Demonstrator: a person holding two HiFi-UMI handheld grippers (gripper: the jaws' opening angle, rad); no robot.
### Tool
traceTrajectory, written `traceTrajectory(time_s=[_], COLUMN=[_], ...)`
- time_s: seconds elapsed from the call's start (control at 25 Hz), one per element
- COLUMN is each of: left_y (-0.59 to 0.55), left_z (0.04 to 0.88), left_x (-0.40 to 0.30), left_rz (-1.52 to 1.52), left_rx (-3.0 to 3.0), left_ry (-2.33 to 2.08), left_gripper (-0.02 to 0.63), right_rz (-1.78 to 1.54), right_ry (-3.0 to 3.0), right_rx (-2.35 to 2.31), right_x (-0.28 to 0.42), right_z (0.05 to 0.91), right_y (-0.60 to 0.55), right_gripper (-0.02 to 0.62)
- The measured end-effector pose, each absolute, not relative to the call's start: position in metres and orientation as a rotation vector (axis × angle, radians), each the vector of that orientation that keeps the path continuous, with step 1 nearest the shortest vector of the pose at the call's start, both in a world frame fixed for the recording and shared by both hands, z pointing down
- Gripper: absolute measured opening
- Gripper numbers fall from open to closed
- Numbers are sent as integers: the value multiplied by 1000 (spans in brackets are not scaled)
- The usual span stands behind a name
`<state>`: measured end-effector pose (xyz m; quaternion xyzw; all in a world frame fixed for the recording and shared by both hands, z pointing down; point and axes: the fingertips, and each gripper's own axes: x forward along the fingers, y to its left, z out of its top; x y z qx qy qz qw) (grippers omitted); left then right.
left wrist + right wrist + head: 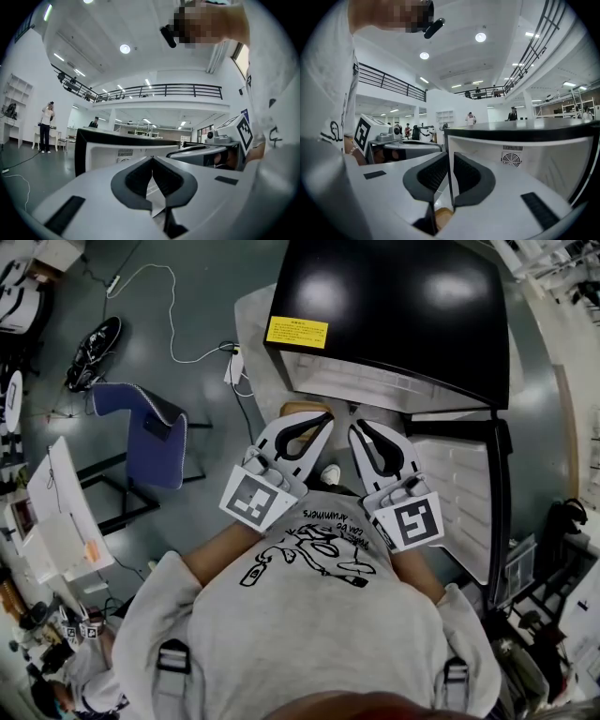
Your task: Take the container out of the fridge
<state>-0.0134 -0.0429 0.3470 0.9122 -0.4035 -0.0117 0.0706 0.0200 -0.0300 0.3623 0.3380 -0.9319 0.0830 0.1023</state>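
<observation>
While the yellow label (296,332) on the fridge (394,306) is looking unreadable, left tongs (327,417) are sitting shut, right tongs (355,427) barely apart, both empty.

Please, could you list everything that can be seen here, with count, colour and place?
fridge: one, black, ahead of the person
door: one, white inside, open at right
label: one, yellow, on fridge top
chair: one, blue, at left
shoes: apparently a pair, black, floor far left
cable: one, white, on floor
left gripper: one, white, jaws shut, empty
right gripper: one, white, jaws nearly together, empty
</observation>
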Motion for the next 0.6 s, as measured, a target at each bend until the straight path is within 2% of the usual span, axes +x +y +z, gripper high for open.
traceTrajectory(time_s=[0.6], left_y=[-29], left_z=[291], left_x=[-2], left_rz=[-42], left_rx=[2822], left_ry=[-1157], left_gripper=[15], right_rz=[218], right_ry=[-2817], right_rx=[1009], right_x=[26], right_z=[306], right_y=[-16], right_gripper=[54])
